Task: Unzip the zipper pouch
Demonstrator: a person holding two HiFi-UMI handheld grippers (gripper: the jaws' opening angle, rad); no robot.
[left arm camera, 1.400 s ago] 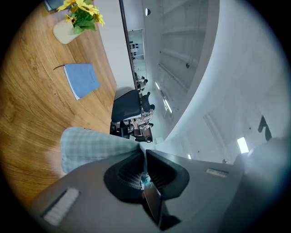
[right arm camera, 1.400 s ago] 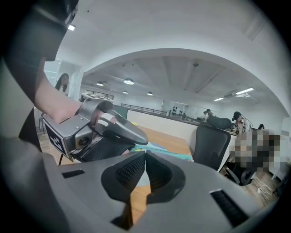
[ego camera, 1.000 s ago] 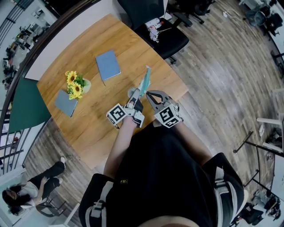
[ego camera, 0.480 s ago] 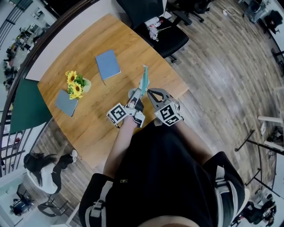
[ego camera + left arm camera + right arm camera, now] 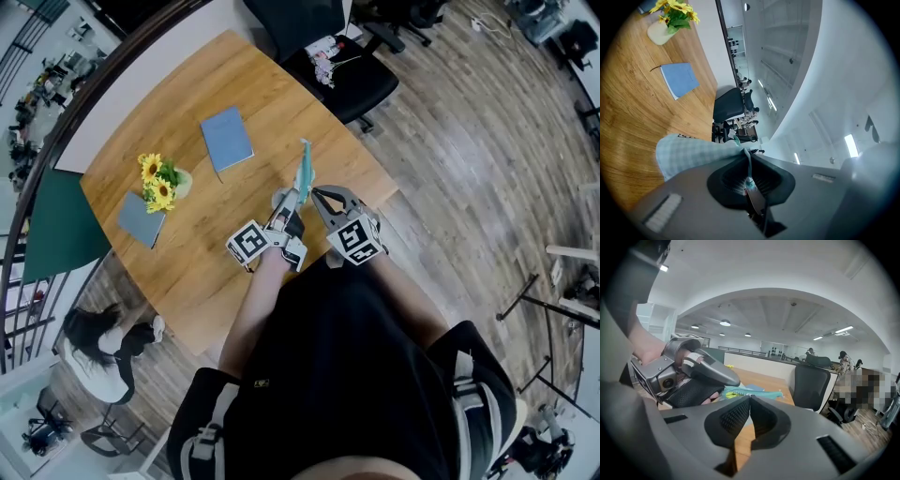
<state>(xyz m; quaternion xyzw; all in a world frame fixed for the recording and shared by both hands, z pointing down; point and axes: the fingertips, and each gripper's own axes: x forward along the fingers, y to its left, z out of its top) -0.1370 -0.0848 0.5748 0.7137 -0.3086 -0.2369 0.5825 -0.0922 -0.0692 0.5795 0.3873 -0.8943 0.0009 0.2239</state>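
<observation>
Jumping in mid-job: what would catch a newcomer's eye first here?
The pale teal checked fabric zipper pouch stands out, held up over the wooden table, its edge pinched in the shut left gripper. The right gripper, jaws together, sits close beside it. Yellow sunflowers in a pale vase brighten the table's left side.
</observation>
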